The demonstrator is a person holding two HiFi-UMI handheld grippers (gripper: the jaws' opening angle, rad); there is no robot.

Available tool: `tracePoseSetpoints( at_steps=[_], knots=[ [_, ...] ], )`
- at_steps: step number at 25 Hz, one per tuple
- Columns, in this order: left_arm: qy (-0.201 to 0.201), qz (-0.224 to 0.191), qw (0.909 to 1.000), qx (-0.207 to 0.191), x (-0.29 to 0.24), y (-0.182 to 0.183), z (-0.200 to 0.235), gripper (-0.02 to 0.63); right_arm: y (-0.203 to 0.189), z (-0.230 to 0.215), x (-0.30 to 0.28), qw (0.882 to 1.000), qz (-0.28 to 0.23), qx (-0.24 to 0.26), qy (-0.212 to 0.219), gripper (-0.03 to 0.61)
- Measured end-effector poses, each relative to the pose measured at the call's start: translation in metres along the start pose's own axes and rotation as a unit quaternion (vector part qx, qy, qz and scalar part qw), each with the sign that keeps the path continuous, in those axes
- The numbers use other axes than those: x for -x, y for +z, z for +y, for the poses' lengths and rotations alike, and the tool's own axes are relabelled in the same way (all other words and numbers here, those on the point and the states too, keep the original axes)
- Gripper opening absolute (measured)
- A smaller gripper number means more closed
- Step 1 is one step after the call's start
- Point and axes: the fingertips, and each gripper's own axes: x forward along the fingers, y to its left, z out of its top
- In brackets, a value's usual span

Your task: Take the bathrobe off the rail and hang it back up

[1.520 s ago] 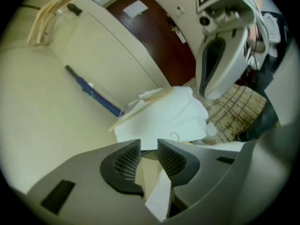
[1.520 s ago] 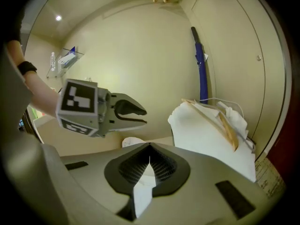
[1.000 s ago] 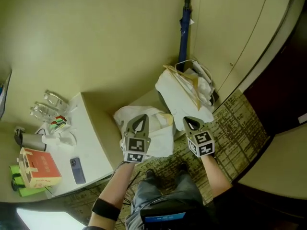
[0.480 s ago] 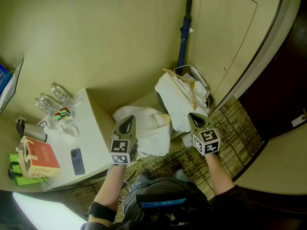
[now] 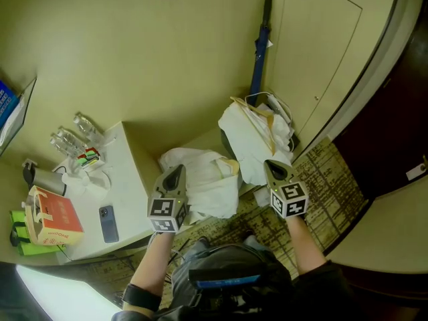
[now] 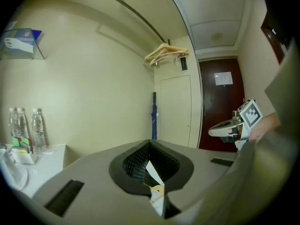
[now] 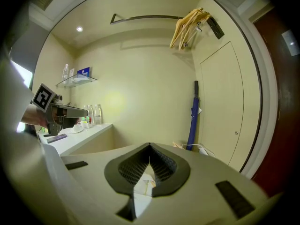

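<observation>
Head view: up and off the white heaps within the last second, left gripper [image 5: 175, 174] out toward the counter [image 5: 127, 179] edge and rolled, right gripper [image 5: 273, 169] a little higher. Jaws of both pressed together, holding nothing; only slivers of white cloth beyond the tips. Bathrobe [image 5: 249, 146] crumpled on the low stand under the blue umbrella [image 5: 260, 52], wooden hanger [image 5: 259, 122] on top, second white bundle [image 5: 204, 179] just beside. Rail [image 7: 145, 18] overhead bare but for spare hangers [image 7: 189, 26]. Probably nothing picked up yet; hanging still to do.
</observation>
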Motion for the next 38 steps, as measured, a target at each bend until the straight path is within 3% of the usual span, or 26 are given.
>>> tracePoseSetpoints(
  at_steps=[18, 22, 27, 30, 32, 38],
  knots=[
    [-0.002, 0.017, 0.9997, -0.015, -0.012, -0.016, 0.006, 0.0, -0.014, -0.009, -0.009, 1.0, 0.013, -0.012, -0.009, 0.017],
    [-0.013, 0.034, 0.9992, -0.019, -0.026, -0.015, -0.007, 0.088, -0.02, -0.013, -0.014, 1.0, 0.02, -0.018, -0.011, 0.017],
    [-0.066, 0.056, 0.9918, -0.094, -0.057, -0.041, -0.022, 0.172, -0.034, -0.017, -0.025, 0.999, 0.034, -0.028, -0.014, 0.017],
    [-0.086, 0.071, 0.9878, -0.109, -0.08, -0.06, -0.03, 0.195, -0.046, -0.02, -0.036, 0.998, 0.042, -0.035, -0.018, 0.017],
    [-0.098, 0.083, 0.9837, -0.126, -0.098, -0.077, -0.036, 0.244, -0.056, -0.022, -0.045, 0.998, 0.047, -0.041, -0.02, 0.017],
    [-0.132, 0.107, 0.9616, -0.215, -0.155, -0.146, -0.052, 0.313, -0.105, -0.022, -0.084, 0.997, 0.063, -0.047, -0.011, 0.017]
  ],
)
